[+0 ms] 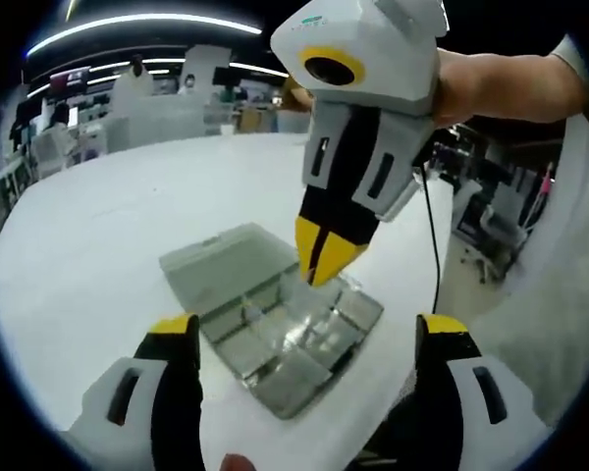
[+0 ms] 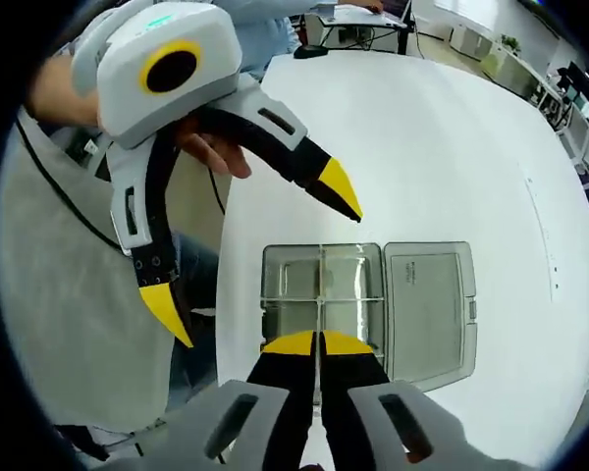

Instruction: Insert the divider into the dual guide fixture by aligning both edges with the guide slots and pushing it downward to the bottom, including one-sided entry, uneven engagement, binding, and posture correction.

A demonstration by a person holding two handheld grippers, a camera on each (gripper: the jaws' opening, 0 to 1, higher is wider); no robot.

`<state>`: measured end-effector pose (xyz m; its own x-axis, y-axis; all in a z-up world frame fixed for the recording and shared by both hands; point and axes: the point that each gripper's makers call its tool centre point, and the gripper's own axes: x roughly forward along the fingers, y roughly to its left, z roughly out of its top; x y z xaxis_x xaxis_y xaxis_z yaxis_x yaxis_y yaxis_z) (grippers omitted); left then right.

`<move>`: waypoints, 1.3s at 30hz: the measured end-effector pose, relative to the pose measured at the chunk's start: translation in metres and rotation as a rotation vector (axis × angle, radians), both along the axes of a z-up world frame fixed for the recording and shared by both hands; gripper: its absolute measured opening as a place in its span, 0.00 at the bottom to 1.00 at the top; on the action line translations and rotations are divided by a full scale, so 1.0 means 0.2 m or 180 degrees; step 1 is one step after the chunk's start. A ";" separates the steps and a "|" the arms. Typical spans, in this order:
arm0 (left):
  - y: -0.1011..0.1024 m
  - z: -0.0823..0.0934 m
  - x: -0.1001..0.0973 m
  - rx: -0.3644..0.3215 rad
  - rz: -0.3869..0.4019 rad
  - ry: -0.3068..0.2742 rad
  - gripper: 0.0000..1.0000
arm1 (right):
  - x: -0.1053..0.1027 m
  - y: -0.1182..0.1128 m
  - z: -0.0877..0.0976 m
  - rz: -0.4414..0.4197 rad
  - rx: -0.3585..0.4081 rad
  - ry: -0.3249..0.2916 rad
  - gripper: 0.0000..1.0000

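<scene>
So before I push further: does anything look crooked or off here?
Nothing stands out. The divider runs straight down the clear box, pinched in the right gripper; the open lid lies flat beside it. The left gripper hovers open.

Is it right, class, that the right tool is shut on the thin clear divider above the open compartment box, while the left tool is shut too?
Not quite. The left tool is open, jaws spread wide, as the right gripper view shows. The right tool is indeed shut on the divider above the open compartment box.
</scene>
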<state>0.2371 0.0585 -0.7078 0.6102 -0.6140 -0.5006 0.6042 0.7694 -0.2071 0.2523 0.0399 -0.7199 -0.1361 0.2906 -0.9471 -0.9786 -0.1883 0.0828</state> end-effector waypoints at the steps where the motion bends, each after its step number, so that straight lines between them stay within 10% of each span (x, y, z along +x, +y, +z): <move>1: 0.00 0.00 0.00 0.0005 -0.0003 0.0005 0.89 | 0.00 0.00 0.00 0.0005 -0.0003 0.0003 0.00; 39: 0.04 -0.03 0.00 0.0025 0.0007 0.0067 0.85 | 0.00 0.02 -0.08 0.0058 0.0025 0.0008 0.00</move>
